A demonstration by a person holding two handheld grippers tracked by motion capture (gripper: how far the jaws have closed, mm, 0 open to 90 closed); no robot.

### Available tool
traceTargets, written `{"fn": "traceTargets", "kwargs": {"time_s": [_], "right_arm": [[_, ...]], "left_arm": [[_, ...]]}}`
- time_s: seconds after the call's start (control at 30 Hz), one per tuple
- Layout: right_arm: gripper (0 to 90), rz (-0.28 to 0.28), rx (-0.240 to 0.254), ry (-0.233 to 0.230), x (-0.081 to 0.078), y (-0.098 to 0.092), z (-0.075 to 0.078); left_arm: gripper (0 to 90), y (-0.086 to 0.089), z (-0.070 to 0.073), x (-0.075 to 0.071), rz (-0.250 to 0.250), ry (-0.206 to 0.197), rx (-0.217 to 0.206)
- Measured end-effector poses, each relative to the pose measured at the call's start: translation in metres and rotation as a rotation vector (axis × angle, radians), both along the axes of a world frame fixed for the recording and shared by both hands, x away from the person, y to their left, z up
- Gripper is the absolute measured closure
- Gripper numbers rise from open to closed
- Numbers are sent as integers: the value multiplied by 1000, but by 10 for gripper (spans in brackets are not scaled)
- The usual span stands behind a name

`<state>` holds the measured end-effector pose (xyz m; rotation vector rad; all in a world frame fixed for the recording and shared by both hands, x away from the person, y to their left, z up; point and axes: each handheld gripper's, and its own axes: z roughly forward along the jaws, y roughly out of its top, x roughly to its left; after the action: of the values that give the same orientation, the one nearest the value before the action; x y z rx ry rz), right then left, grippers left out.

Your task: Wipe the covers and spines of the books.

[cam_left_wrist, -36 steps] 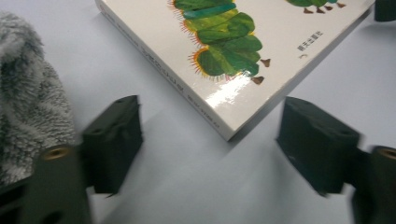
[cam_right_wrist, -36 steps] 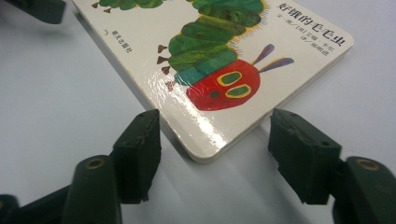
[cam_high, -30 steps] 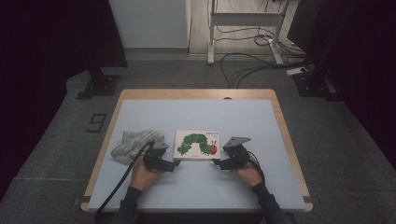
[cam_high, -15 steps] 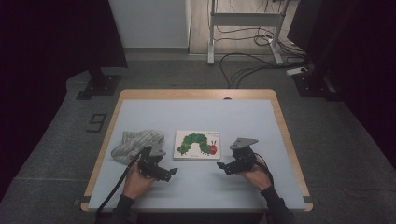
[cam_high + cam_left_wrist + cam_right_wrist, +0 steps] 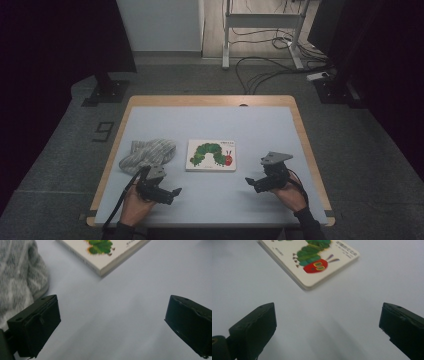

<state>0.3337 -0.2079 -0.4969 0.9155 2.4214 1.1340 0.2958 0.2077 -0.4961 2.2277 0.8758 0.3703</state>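
Observation:
A picture book (image 5: 211, 155) with a green caterpillar on its white cover lies flat in the middle of the pale blue table (image 5: 210, 120). My left gripper (image 5: 176, 192) sits near the front edge, below and left of the book, pointing right. Its jaws have just been opening and stand wide with nothing between them (image 5: 112, 325). The book's corner (image 5: 107, 255) lies ahead of them. My right gripper (image 5: 248, 181) is to the book's lower right, pointing left. Its jaws have also just been opening and are empty (image 5: 327, 327), with the book (image 5: 312, 262) ahead.
A crumpled grey striped cloth (image 5: 148, 153) lies just left of the book, close behind my left gripper; it shows at the left as the cloth (image 5: 20, 277). The table has a wooden rim (image 5: 300, 130). Cables and stands are on the floor beyond.
Both grippers have drawn back from the book's near corners toward the front edge and spread apart. Their jaws have opened. The book stays flat on the table.

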Motion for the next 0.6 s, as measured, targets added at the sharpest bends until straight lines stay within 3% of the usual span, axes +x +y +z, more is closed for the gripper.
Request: {"fn": "traceTargets", "kwargs": {"time_s": [0.3,0.4,0.5,0.6], "right_arm": [[0,-94,-17,40,-3,-33,-27],[0,-130,-40,59,-2,-41,-38],[0,-148,-18,76,0,-45,-38],[0,-151,-42,75,0,-43,-39]], "left_arm": [[0,14,-30,-1,47,43,15],[0,14,-30,1,54,53,16],[0,13,-31,1,58,61,31],[0,13,-31,2,57,62,31]]}}
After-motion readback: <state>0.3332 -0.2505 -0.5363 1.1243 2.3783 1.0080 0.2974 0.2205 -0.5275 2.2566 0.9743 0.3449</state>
